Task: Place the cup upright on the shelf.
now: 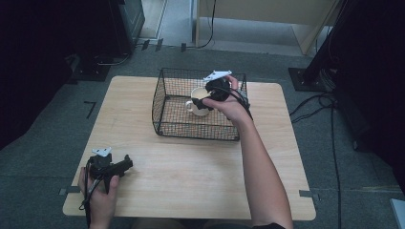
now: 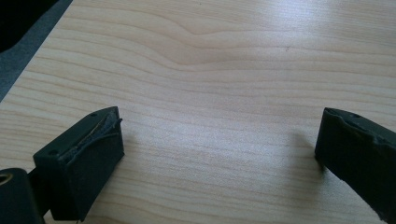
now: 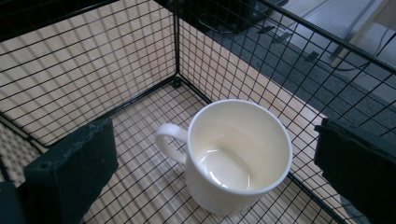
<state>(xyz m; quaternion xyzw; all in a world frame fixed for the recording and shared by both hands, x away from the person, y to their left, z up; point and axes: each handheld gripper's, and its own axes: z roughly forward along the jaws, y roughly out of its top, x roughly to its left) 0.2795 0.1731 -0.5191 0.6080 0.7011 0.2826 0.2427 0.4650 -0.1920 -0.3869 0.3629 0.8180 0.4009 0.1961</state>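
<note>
A cream mug [image 1: 197, 101] stands upright inside a black wire basket [image 1: 167, 98] at the far middle of the wooden table [image 1: 191, 162]. In the right gripper view the mug [image 3: 236, 154] is empty, its handle pointing left, standing near a corner of the basket [image 3: 175, 56]. My right gripper [image 1: 210, 94] hovers just above and beside the mug; it [image 3: 215, 163] is open, with the jaws wide on either side of the mug and not touching it. My left gripper [image 1: 125, 165] rests at the table's near left; it [image 2: 219, 149] is open over bare wood.
The table's left edge [image 2: 28, 70] lies close to my left gripper. Cables [image 1: 325, 102] run over the grey floor to the right of the table, and dark equipment stands at the back left and right.
</note>
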